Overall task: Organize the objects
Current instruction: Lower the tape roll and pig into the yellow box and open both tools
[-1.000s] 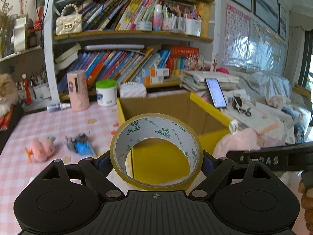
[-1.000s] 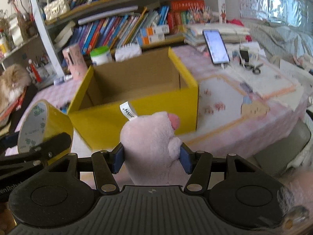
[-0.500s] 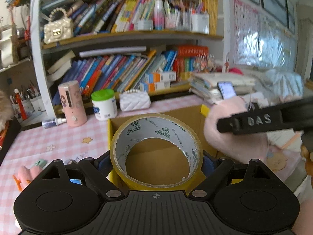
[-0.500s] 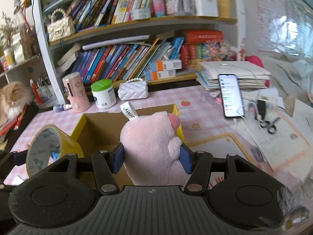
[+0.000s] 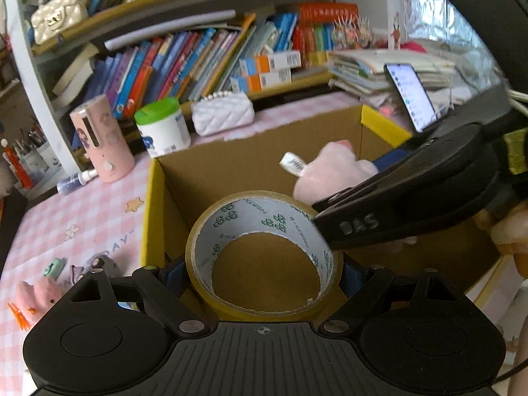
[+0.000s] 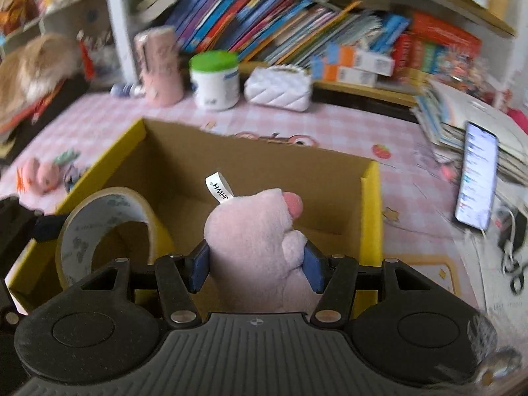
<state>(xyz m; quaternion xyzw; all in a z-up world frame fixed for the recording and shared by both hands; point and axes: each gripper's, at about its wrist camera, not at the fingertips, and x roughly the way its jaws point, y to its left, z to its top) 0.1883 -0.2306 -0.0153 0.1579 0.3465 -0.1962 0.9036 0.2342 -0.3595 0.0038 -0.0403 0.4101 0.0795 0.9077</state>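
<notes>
My left gripper (image 5: pixel 262 272) is shut on a roll of yellowish packing tape (image 5: pixel 264 227) and holds it over the near edge of an open yellow cardboard box (image 5: pixel 150 204). My right gripper (image 6: pixel 255 264) is shut on a pink plush toy (image 6: pixel 254 231) with a white tag and holds it above the inside of the box (image 6: pixel 371 211). In the left wrist view the plush toy (image 5: pixel 333 171) and the right gripper's black body show at the right. In the right wrist view the tape roll (image 6: pixel 105 224) shows at the left.
On the pink checked tablecloth (image 6: pixel 99 122) lie small pink and blue toys (image 6: pixel 43 175). Behind the box stand a pink cylinder (image 5: pixel 102 138), a green-lidded jar (image 5: pixel 161 128) and a white quilted purse (image 5: pixel 222 114). A phone (image 6: pixel 475 181) leans at right. Bookshelves stand behind.
Both grippers moved forward and tilted down over the box. The plush toy now hangs above the box's inside and the tape roll is above its near edge.
</notes>
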